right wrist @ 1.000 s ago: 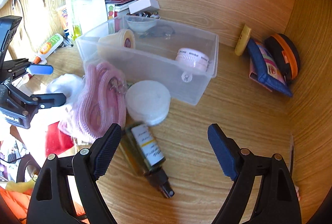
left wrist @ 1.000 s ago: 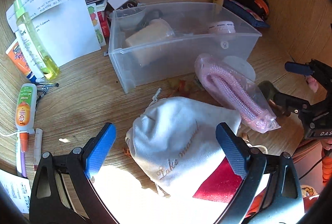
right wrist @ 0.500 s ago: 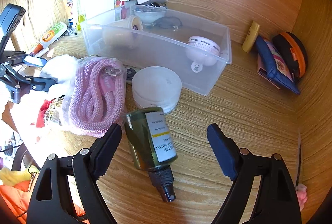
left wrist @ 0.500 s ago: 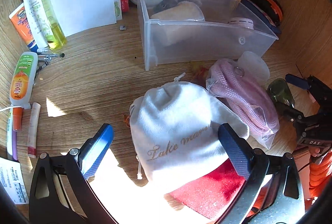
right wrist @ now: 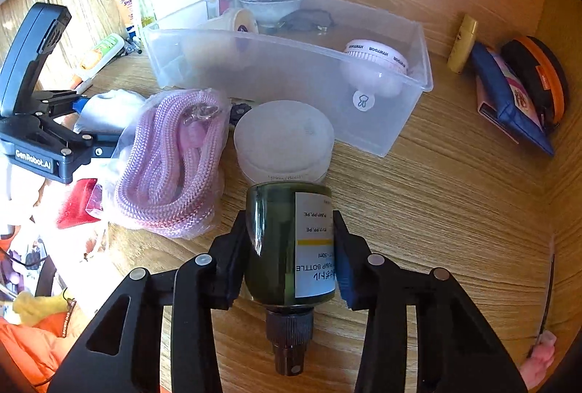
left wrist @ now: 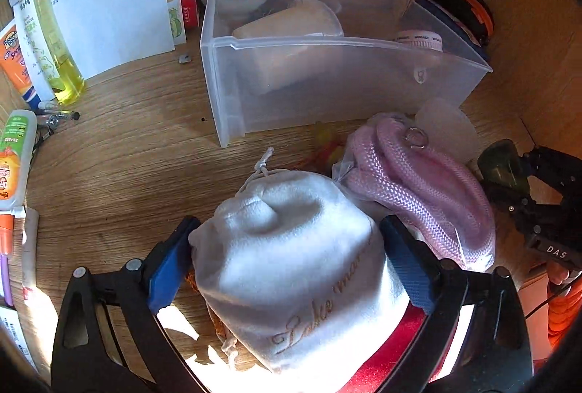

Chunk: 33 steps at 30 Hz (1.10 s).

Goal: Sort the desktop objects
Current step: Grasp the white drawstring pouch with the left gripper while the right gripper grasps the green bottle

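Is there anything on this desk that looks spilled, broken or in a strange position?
Nothing looks spilled or broken. One thing is unusual: the green pump bottle lies on its side on the desk, its nozzle toward the camera, gripped by the right gripper. The left gripper is closed on the white pouch.

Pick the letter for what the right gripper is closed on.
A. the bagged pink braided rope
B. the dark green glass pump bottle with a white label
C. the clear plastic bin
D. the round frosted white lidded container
B: in the right wrist view the right gripper has both finger pads pressed against the sides of the dark green glass pump bottle with a white label, its black pump neck pointing toward the camera.
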Each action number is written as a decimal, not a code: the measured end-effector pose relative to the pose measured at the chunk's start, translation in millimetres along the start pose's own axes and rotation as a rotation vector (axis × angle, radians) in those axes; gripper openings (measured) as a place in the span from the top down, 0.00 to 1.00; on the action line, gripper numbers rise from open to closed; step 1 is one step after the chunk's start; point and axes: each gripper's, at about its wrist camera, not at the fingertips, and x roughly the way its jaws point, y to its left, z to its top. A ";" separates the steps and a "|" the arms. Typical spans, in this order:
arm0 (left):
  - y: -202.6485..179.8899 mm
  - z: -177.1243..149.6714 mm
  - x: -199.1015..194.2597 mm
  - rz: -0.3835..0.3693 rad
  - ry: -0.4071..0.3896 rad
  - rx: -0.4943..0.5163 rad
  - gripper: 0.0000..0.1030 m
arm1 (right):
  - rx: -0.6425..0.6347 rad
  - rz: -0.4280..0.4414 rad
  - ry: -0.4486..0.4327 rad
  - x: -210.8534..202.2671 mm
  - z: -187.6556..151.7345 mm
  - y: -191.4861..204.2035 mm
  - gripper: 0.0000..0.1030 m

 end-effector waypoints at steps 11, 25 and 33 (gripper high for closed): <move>-5.3 -2.7 -44.1 0.065 -0.148 0.046 0.56 | 0.008 -0.039 -0.097 -31.2 18.6 -2.8 0.63; 2.2 12.3 -84.0 0.086 -0.275 0.005 0.64 | 0.021 -0.039 -0.195 -54.7 53.1 -2.5 0.63; -0.8 39.5 -106.8 0.082 -0.372 0.014 0.64 | 0.036 -0.031 -0.223 -56.4 77.1 -4.1 0.63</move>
